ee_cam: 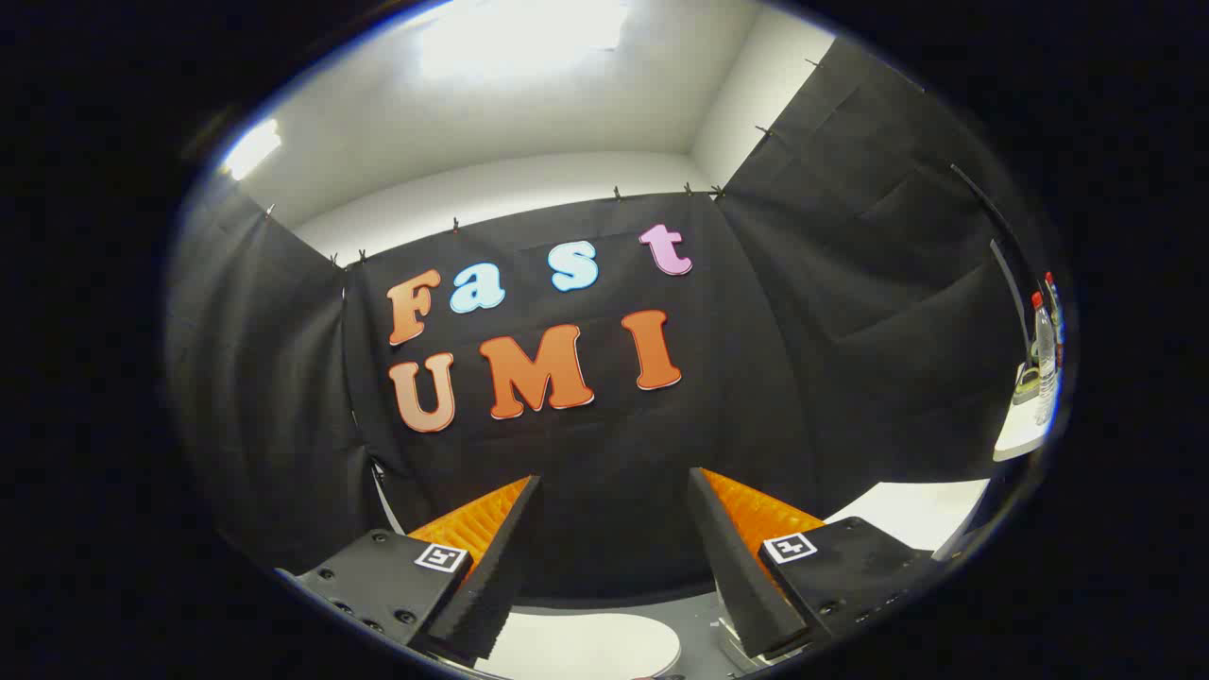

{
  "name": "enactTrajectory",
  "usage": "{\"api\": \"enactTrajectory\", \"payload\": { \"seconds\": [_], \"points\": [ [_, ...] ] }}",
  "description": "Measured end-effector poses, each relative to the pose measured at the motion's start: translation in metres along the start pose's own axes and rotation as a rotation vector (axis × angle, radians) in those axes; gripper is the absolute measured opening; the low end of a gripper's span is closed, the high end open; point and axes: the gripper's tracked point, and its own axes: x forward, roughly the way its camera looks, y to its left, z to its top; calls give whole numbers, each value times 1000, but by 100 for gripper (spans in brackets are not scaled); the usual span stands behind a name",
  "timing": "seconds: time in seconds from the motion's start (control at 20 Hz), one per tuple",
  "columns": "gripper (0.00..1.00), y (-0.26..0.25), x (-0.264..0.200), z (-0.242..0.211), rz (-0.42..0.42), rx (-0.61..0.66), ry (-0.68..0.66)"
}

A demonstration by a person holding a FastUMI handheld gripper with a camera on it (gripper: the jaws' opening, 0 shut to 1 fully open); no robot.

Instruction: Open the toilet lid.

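Observation:
My gripper (614,491) is held up facing the black cloth wall, open, with a wide gap and nothing between its two fingers. Low down, below and between the fingers, a rounded white shape (586,647) shows on a grey floor; it looks like the toilet lid seen from above, lying flat. The fingers are well above it and do not touch it.
Black cloth walls (850,312) stand ahead and on both sides. At the right a white shelf or table edge (1020,439) carries a clear bottle with a red cap (1043,364). A white surface (916,510) lies beyond the right finger.

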Motion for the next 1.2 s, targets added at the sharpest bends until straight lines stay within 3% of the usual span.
{"api": "enactTrajectory", "payload": {
  "seconds": [0.25,0.55,0.8,1.2],
  "points": [
    [98,-2,-2,-20,-26,-87,32],
    [98,30,1,-29,40,-103,50],
    [98,32,4,-35,41,-151,55],
    [98,41,17,-97,28,-65,135]
  ]
}}
